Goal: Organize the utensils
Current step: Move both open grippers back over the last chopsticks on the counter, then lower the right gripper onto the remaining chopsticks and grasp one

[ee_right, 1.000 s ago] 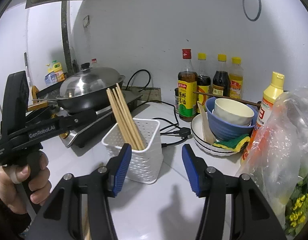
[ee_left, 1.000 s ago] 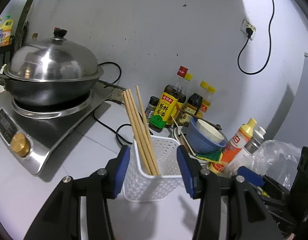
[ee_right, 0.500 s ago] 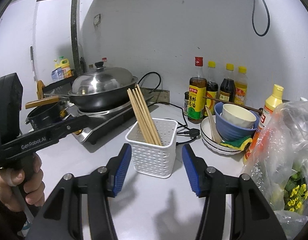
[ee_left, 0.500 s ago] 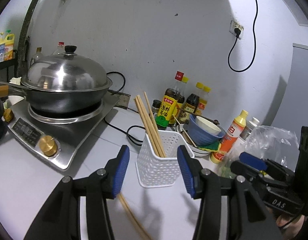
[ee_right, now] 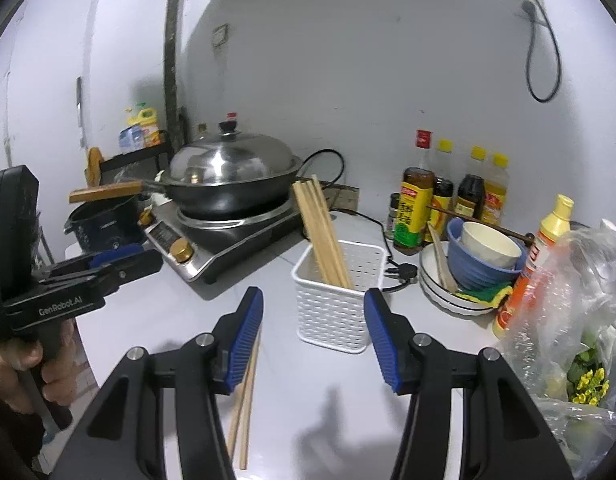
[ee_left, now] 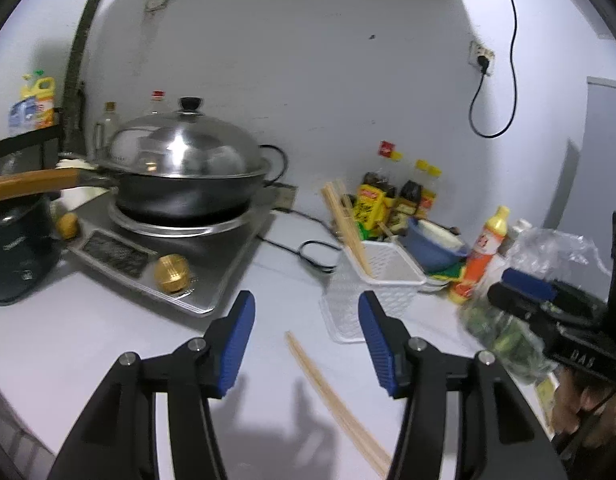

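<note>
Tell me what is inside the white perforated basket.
Several wooden chopsticks stand leaning in the white basket. Its wall hides their lower ends and the bottom.

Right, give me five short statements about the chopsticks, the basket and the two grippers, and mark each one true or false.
1. Chopsticks stand in the white basket. True.
2. The left gripper holds chopsticks. False: nothing is between its jaws, which are opening.
3. Loose chopsticks lie on the counter. True.
4. The wok's lid is off. False: it sits on the wok.
5. The right gripper is clamped on the basket. False: its jaws stand apart, short of the basket.
</note>
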Motion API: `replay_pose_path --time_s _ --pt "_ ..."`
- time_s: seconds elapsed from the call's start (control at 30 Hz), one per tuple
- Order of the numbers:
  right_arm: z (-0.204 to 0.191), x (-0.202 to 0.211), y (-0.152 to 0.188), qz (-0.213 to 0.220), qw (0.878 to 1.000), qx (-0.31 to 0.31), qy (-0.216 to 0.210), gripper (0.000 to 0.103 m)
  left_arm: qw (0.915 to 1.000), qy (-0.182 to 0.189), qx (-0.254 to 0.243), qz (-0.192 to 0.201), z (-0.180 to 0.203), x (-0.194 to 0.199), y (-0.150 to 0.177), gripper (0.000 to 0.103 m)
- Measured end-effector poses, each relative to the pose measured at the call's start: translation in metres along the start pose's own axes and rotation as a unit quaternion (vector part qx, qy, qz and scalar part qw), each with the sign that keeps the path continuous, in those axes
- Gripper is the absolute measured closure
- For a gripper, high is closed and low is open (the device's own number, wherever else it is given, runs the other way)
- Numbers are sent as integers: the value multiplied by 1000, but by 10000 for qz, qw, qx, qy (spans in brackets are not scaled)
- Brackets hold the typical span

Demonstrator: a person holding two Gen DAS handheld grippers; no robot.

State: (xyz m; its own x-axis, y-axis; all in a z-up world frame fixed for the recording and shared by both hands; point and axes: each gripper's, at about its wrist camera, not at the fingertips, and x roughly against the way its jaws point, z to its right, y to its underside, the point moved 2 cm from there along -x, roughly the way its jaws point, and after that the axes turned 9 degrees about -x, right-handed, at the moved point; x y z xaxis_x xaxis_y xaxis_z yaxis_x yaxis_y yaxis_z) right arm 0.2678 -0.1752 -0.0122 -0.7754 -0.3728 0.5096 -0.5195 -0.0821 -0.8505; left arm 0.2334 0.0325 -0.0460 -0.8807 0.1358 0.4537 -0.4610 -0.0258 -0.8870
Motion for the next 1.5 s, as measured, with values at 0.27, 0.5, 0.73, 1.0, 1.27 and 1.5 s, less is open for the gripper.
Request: replay_pose_path --time_s 0.27,0.5,0.73,1.0,1.27,1.5 --pt "-27 -28 18 -409 9987 171 -266 53 9982 -576 6 -167 -45 23 35 49" --pt "-34 -63 41 -844 9959 273 -149 53 9954 -754 212 -544 -76 21 75 49" --pt "-29 -105 73 -1480 9887 189 -125 74 9928 -838 462 -724 -100 19 101 49" --pt "-36 -133 103 -1927 9810 199 -131 80 9917 -799 519 -866 -109 14 117 49" --pt "-42 -145 118 -2103 9771 308 -102 84 9911 -702 587 -971 -107 9 125 49" --pt "-41 -149 123 -2148 9761 266 -190 89 9909 -662 526 -1045 -100 7 126 49"
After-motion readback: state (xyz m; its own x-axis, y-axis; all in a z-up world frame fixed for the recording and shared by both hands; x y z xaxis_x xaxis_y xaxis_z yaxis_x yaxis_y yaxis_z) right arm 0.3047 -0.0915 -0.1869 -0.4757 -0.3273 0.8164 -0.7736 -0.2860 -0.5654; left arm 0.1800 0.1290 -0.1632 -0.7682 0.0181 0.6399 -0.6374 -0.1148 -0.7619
